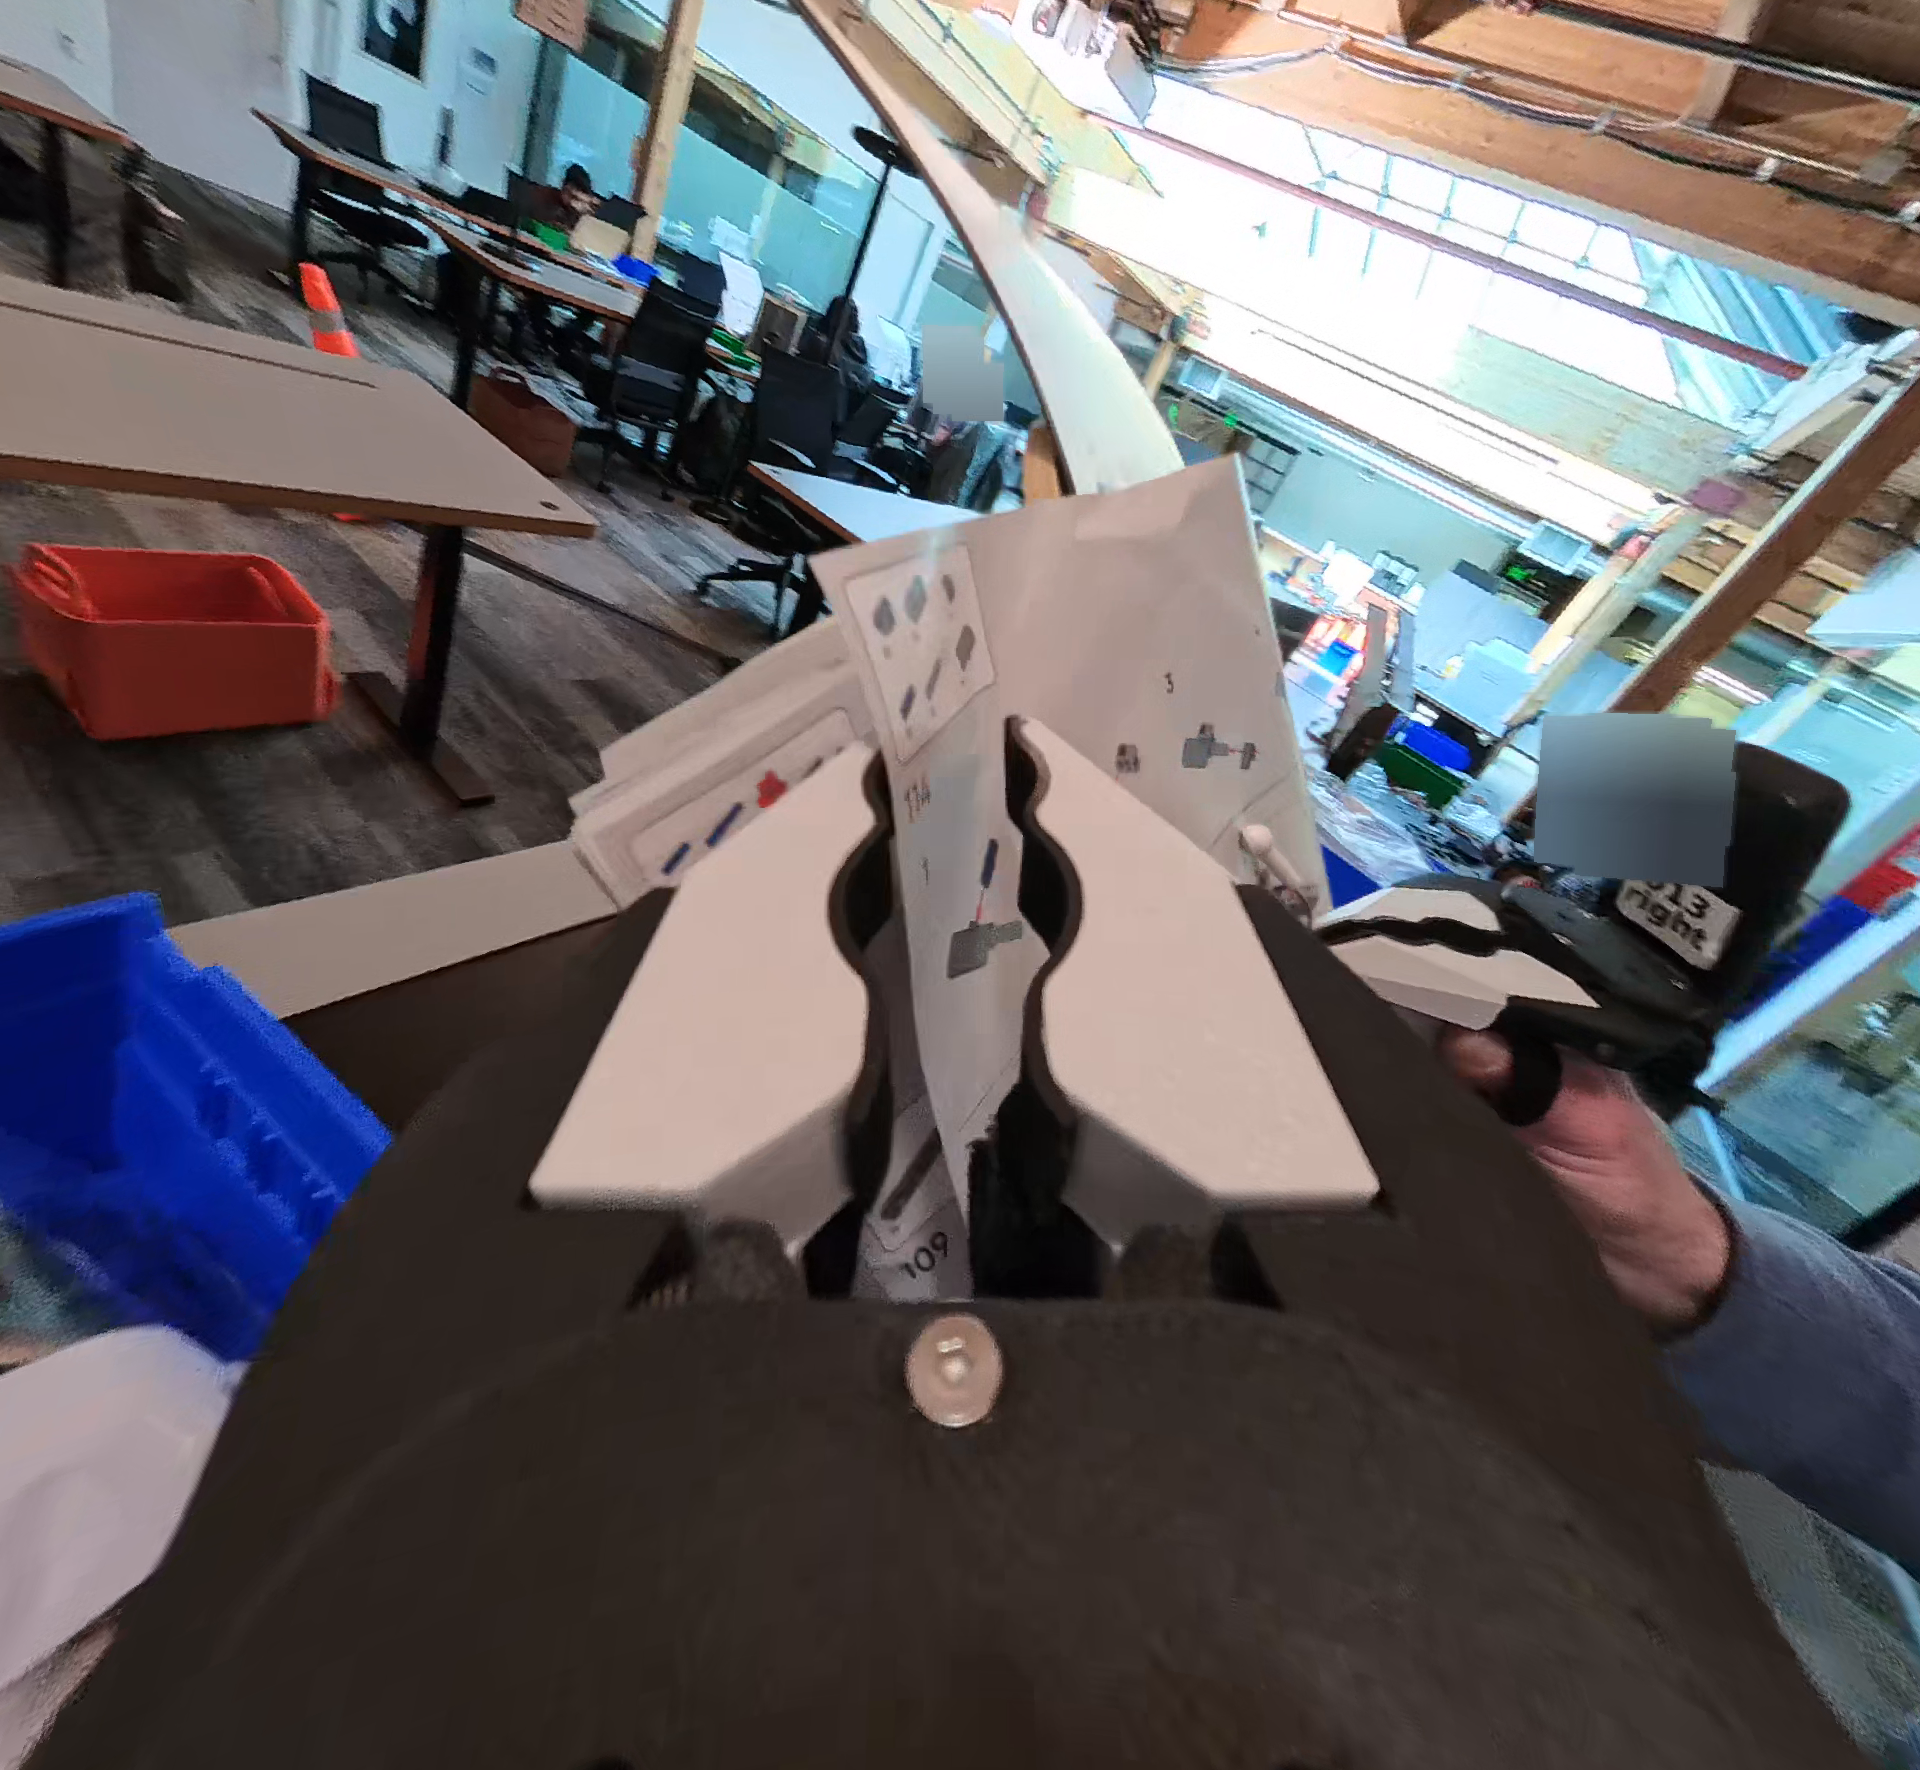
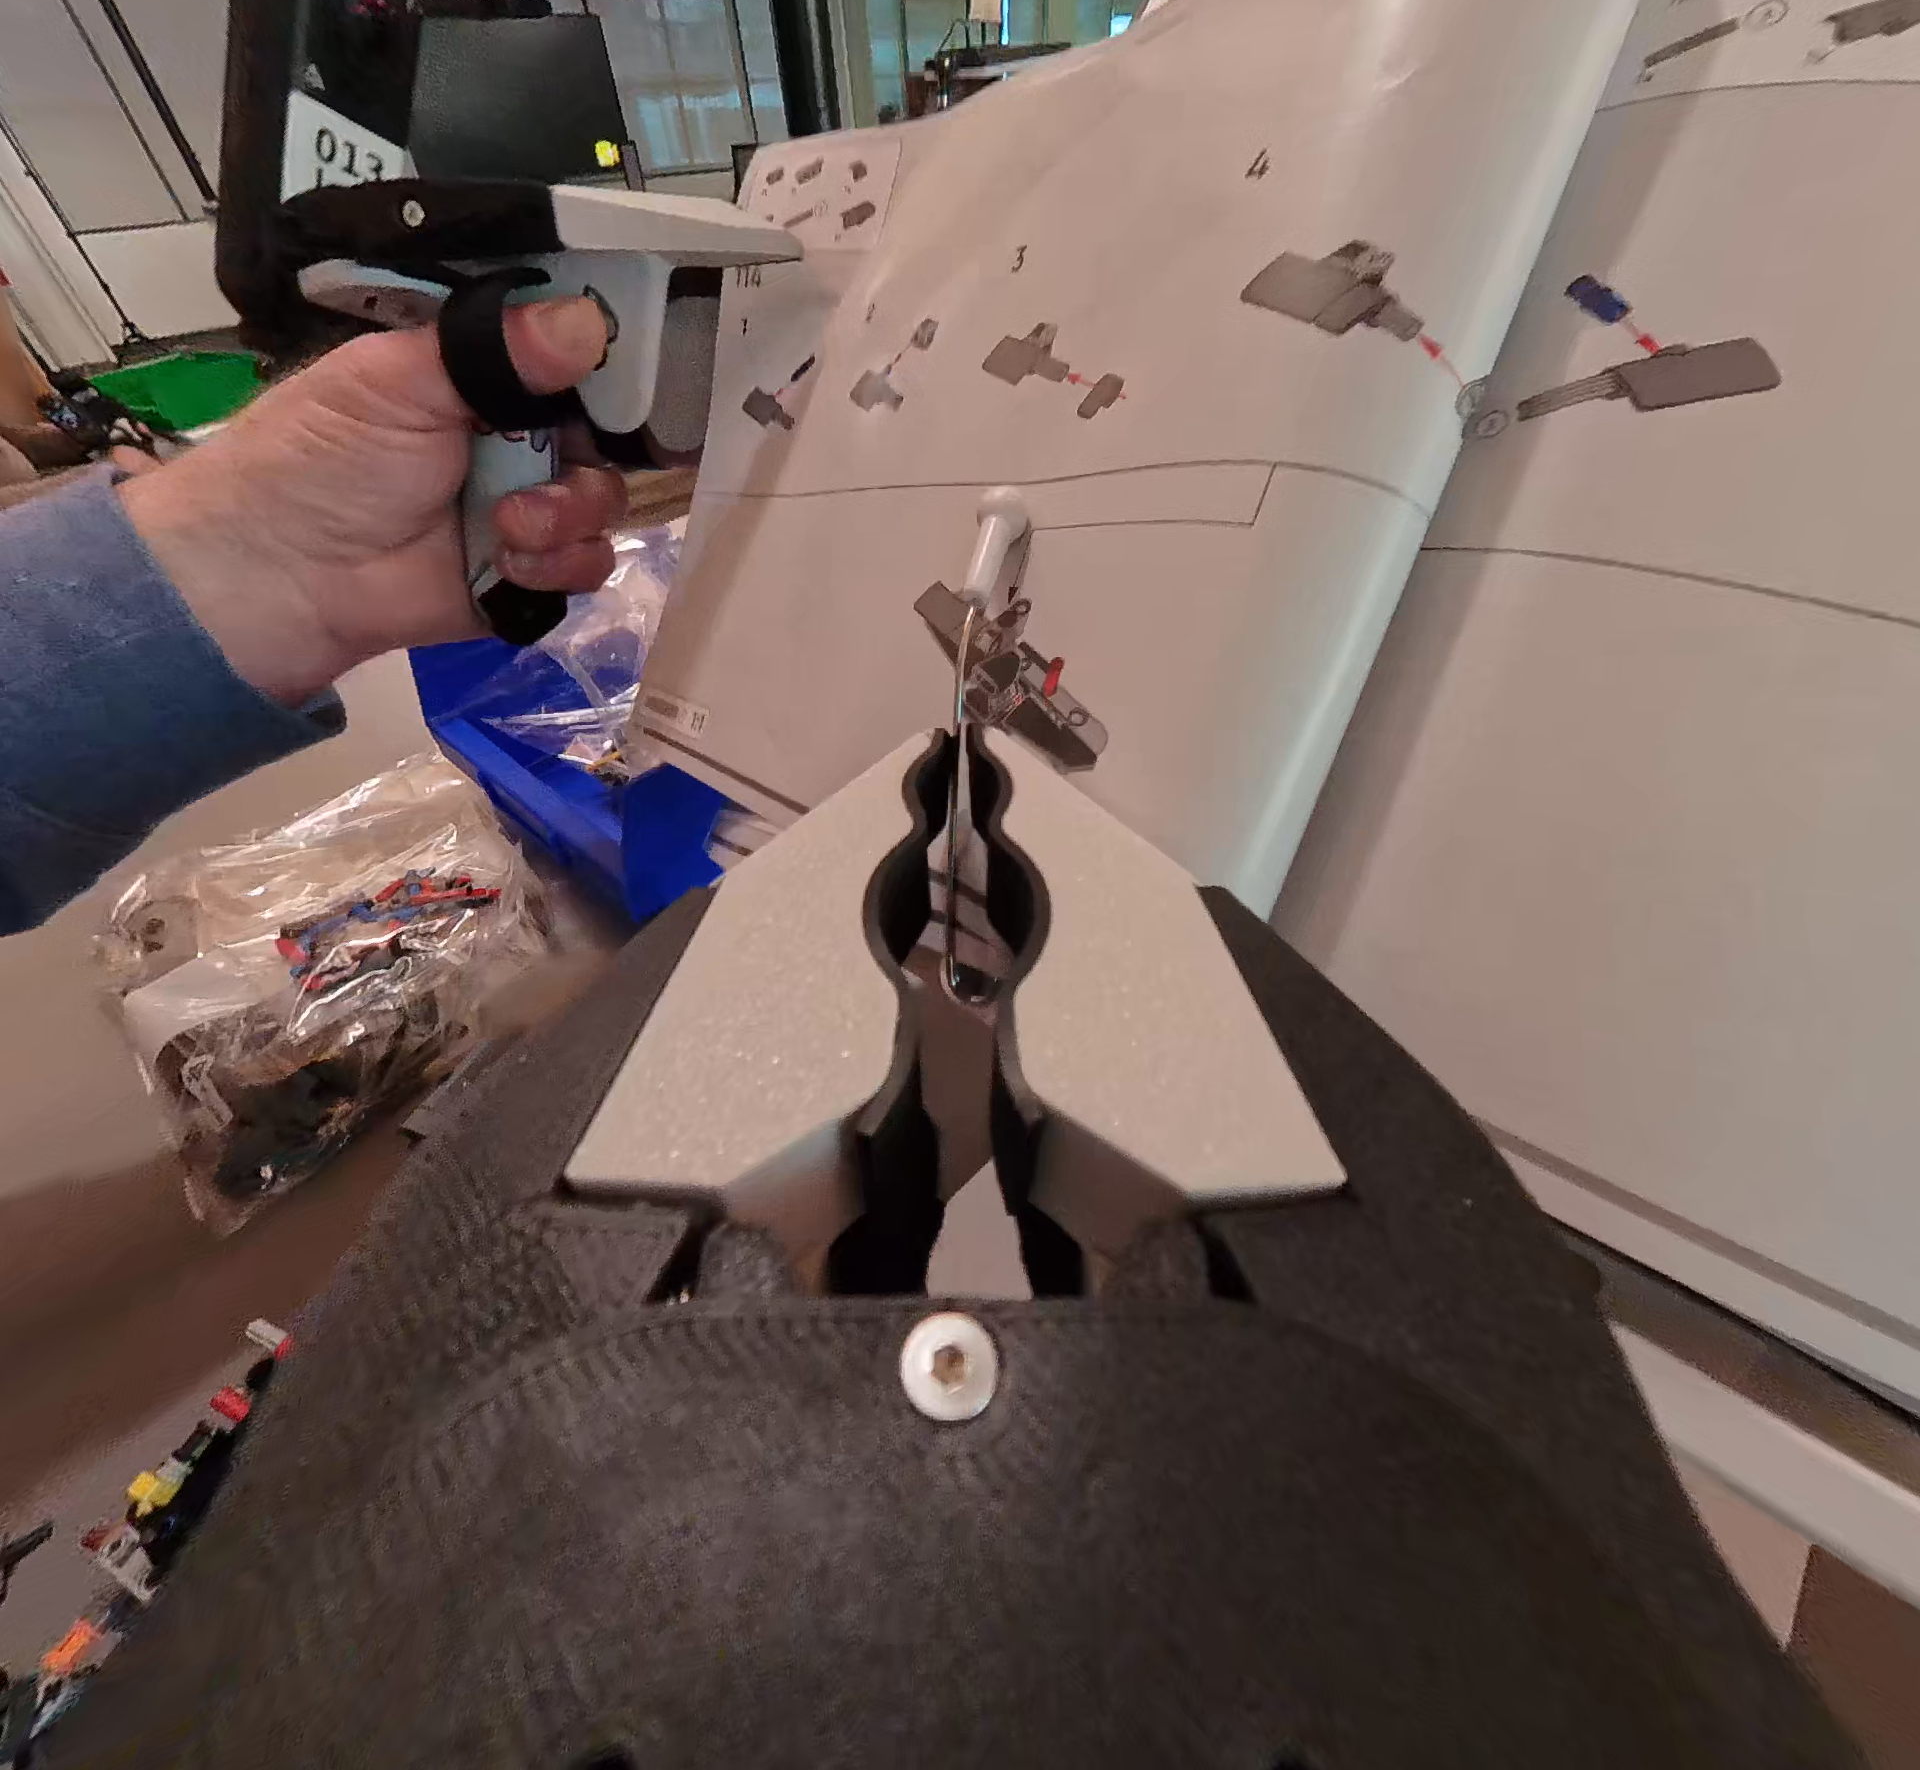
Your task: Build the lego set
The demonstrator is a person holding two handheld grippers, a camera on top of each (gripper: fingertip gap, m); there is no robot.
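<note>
Closest in the left wrist view: the left gripper, its two white fingers pinched narrow on a page of the instruction booklet, holding the page up off the table. Just right of the booklet, the right gripper, held by a hand in a blue sleeve. Left of the booklet and low down, a blue bin. Farther left of the booklet, an orange crate on the floor under a grey table. Far behind the booklet, desks, chairs and an orange cone.

Closest in the right wrist view: the right gripper, nearly closed, gripping a thin metal clip. Clip reaching up to a small white peg right against the open booklet. Whether the clip touches the page, cannot tell. Left of the booklet, the left gripper in a hand, touching the page edge. Below it, the blue bin with clear bags inside. Left of the bin, a clear bag of lego pieces on the table. Near the bottom left corner, a few loose small pieces.
</note>
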